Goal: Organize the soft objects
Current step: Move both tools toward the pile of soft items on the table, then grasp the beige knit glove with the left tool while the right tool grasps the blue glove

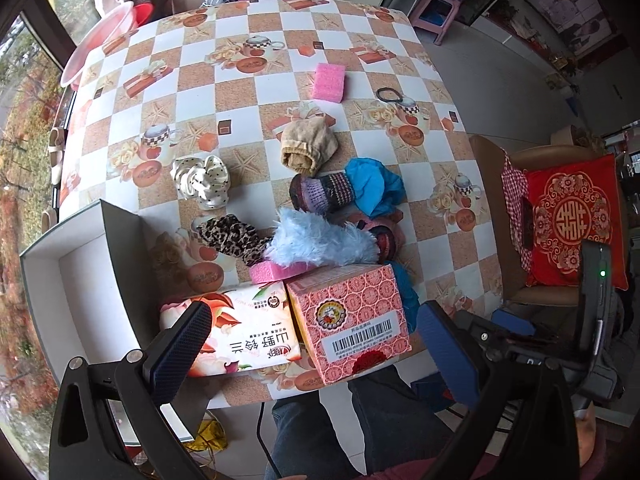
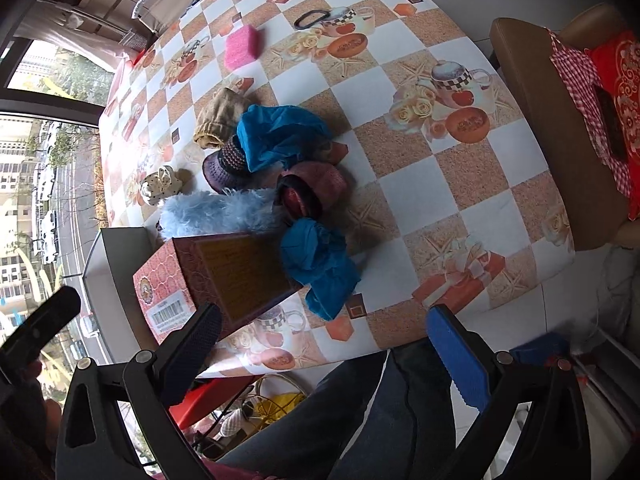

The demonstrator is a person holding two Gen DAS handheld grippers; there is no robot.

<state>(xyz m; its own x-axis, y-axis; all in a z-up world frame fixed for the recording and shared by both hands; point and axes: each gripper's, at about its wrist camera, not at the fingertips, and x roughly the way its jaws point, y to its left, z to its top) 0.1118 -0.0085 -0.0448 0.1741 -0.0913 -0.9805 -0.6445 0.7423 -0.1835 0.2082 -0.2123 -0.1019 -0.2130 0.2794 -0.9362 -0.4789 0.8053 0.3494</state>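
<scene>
The soft tissue pack (image 1: 244, 336) by the table's near edge carries large Chinese characters, upside down from here, reading 山野铃兰. The pink patterned box (image 1: 352, 320) beside it bears a white barcode label (image 1: 366, 338); its digits are too small to read. The red cushion (image 1: 576, 220) shows a gold 囍 sign.

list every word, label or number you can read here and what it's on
"山野铃兰", seen upside down: on the floral tissue pack.
Round red brand mark beside those characters, same pack: too small to read.
Barcode label with digits on the pink box: too small to read.
Round emblem on that box: unreadable.
Yellow printed panel on the box's other face: blurred.
"囍" sign: on the red cushion.
</scene>
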